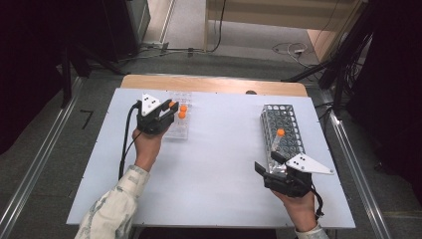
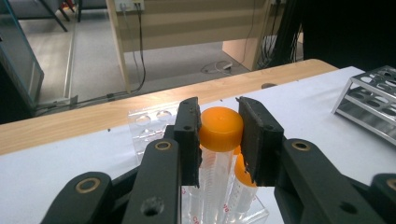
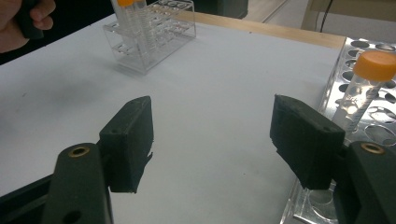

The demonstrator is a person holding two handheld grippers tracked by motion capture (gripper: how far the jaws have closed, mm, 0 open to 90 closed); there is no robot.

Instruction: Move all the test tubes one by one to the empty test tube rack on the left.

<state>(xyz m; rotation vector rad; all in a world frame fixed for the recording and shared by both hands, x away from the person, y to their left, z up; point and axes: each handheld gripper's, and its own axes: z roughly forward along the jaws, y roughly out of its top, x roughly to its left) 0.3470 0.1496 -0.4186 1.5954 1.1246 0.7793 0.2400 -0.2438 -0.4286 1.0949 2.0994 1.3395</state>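
High view: the left gripper (image 1: pixel 166 112) sits at the clear plastic rack (image 1: pixel 178 130) on the table's left side, well apart from the right gripper (image 1: pixel 271 167) beside the metal rack (image 1: pixel 283 130). Left gripper view: the jaws are clamped on the orange cap of an upright centrifuge tube (image 2: pixel 218 140) standing in the clear rack, its long axis vertical, so extraction should call for a straight lift. Right gripper view: the jaws stand wide and empty over the table (image 3: pixel 210 93), a second capped tube (image 3: pixel 366 84) standing in the metal rack just beside them.

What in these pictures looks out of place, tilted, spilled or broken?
Nothing is spilled or broken. One oddity: the orange-capped tube in the metal rack leans instead of standing straight. The left tongs grip the cap of another tube standing in the clear rack.
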